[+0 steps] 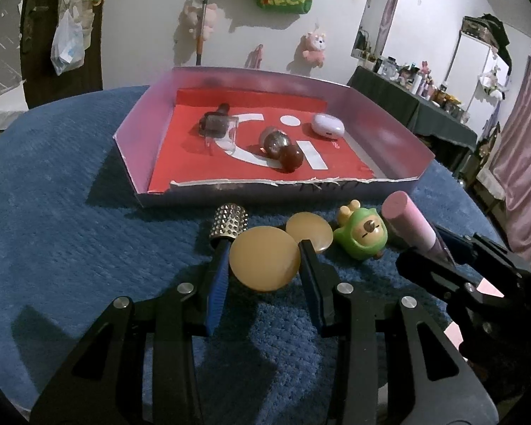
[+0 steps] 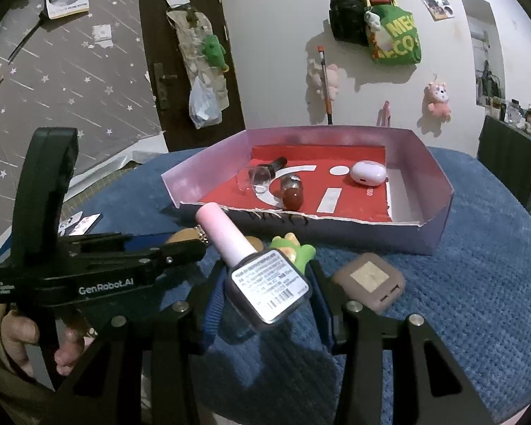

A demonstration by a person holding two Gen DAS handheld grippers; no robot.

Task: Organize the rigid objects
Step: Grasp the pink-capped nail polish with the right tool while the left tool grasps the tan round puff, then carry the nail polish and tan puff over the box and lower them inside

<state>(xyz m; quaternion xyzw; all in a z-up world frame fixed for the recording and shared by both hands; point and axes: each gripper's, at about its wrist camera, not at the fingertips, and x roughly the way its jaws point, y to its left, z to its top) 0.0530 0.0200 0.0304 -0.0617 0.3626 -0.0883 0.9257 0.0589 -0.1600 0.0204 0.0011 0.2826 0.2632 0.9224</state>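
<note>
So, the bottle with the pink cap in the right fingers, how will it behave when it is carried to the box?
The bottle with the pink cap looks like glass: probably stiff, smooth and breakable. The right gripper holds only its base, with the long cap sticking out, so it may pivot. Laid in the box, it may roll.

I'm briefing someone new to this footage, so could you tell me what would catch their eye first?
Probably the pink-capped nail polish bottle, clamped in the right gripper close to the camera. Next, the tan disc pinched in the left gripper. Beyond both sits the red-floored box on the blue cloth.
</note>
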